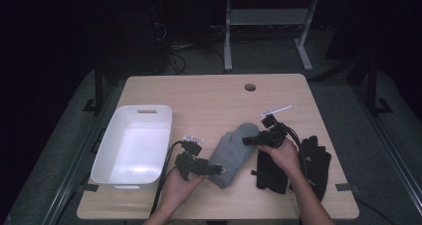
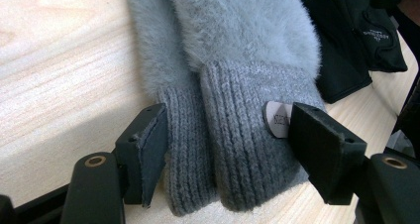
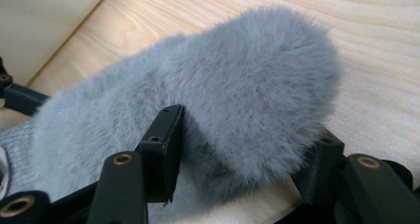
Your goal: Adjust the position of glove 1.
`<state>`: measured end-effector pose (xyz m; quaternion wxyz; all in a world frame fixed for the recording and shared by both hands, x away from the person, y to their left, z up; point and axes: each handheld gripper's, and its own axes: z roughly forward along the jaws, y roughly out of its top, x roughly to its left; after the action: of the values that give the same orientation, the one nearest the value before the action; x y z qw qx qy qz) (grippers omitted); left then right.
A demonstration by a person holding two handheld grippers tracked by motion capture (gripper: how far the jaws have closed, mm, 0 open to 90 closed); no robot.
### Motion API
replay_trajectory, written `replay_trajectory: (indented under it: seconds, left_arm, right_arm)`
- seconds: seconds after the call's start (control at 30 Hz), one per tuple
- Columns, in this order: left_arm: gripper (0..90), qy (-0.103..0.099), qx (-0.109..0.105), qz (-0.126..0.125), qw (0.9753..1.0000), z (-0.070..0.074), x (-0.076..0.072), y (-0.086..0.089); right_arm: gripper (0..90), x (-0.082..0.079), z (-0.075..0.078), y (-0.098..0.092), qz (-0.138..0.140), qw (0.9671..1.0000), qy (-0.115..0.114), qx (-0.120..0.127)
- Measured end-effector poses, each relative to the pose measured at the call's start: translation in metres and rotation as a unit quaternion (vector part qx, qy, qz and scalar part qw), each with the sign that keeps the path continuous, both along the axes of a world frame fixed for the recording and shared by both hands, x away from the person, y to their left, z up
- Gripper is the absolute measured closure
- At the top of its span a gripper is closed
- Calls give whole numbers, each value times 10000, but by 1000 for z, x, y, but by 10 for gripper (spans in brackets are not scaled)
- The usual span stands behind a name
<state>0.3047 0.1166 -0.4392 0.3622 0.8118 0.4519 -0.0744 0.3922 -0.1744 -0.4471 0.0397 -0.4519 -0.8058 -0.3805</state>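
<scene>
A pair of fluffy grey mittens (image 1: pixel 231 153) lies stacked in the middle of the wooden table (image 1: pixel 209 93), knitted cuffs toward me. My left gripper (image 1: pixel 215 169) stands open at the cuff end. In the left gripper view its jaws (image 2: pixel 233 135) straddle both ribbed cuffs (image 2: pixel 233 149), one pad beside a small white label (image 2: pixel 276 117). My right gripper (image 1: pixel 251 140) comes in from the right at the mittens' far tip. In the right gripper view it (image 3: pixel 247 149) is shut on the furry tip (image 3: pixel 223 85), which bulges over both jaws.
A white plastic bin (image 1: pixel 147 108) stands at the left of the table, beside my left hand. Black gloves (image 1: pixel 316 160) lie at the right, partly under my right forearm. A cable hole (image 1: pixel 250 87) sits near the table's far edge.
</scene>
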Motion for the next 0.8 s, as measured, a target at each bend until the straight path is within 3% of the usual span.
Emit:
replay_trajectory:
  seconds: [0.17, 0.33, 0.5, 0.6, 0.8]
  left_arm:
    - [326, 228, -154, 22, 9996, -6, 1, 3]
    - [365, 270, -277, 20, 9992, -8, 1, 4]
    - [450, 235, -304, -110, 9992, -6, 1, 5]
    - [513, 246, -419, -141, 9987, -7, 1, 8]
    - [557, 408, -843, 12, 9956, -10, 0, 12]
  right_arm:
    - [451, 4, -4, 3, -131, 9998, 126, -39]
    - [472, 6, -9, 6, -192, 9994, 289, 29]
    - [594, 6, -13, 9, -150, 9990, 349, 253]
    - [680, 5, -12, 12, -94, 9989, 327, 322]
    - [724, 4, -8, 13, -40, 9990, 283, 354]
